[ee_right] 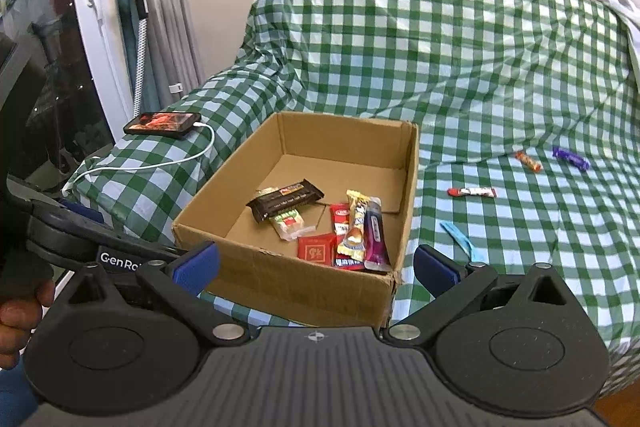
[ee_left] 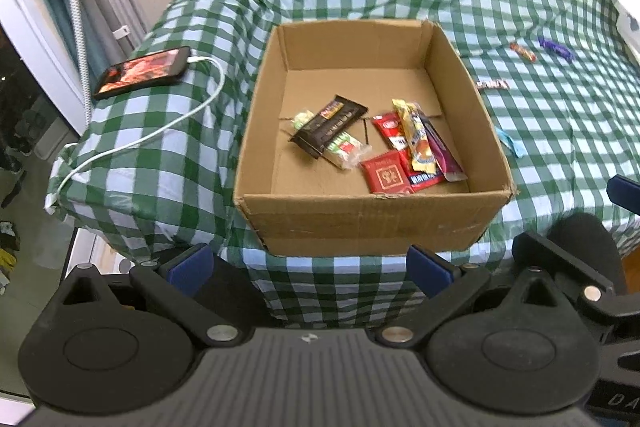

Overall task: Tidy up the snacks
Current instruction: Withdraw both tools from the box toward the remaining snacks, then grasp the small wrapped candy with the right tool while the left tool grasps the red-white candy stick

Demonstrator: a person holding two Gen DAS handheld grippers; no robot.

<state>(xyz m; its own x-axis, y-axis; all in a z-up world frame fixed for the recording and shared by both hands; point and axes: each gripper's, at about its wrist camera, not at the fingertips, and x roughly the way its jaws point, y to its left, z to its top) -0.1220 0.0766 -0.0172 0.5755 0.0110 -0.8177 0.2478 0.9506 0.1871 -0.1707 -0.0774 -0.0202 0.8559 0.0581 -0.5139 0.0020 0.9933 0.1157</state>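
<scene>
Judging by the box, you've stowed seven-odd snacks; four wrappers remain on the cloth, both grippers spread empty

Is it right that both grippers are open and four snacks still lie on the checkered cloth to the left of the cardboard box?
One detail is wrong: the snacks lie to the right of the cardboard box, as the right wrist view shows. The phone is on its left. Both grippers, left and right, are indeed open.
</scene>
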